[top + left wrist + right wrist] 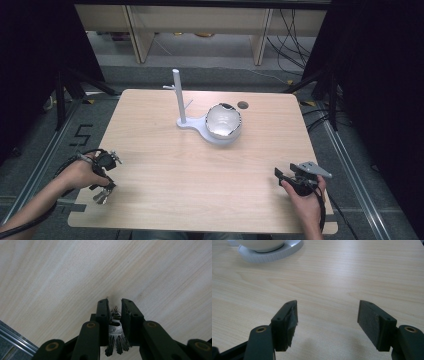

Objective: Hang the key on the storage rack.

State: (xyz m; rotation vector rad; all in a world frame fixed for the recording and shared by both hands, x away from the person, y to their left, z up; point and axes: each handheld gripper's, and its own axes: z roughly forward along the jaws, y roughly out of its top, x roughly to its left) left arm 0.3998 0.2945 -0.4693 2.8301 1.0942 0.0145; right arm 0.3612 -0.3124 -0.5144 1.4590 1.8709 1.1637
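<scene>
A pale wooden table point(165, 165) takes up the middle of the high view, with a small round hole near its far edge. Toward the far middle stands a white stand point(181, 100): an upright post with short side pegs, rising from a flat base that widens to the right. On that wide part sits a white bowl point(224, 121) with a dark rim, tilted so its hollow faces the camera; the right gripper view catches its underside point(260, 245) at the top left. At the near right edge a hand holds the right gripper point(285, 176), jaws spread wide with bare table between them. At the near left edge the left gripper point(103, 192) points down at the table, jaws drawn close on a bunch of keys point(115, 333), whose metal ring and blades sit pinched between the pads, just over the wood
</scene>
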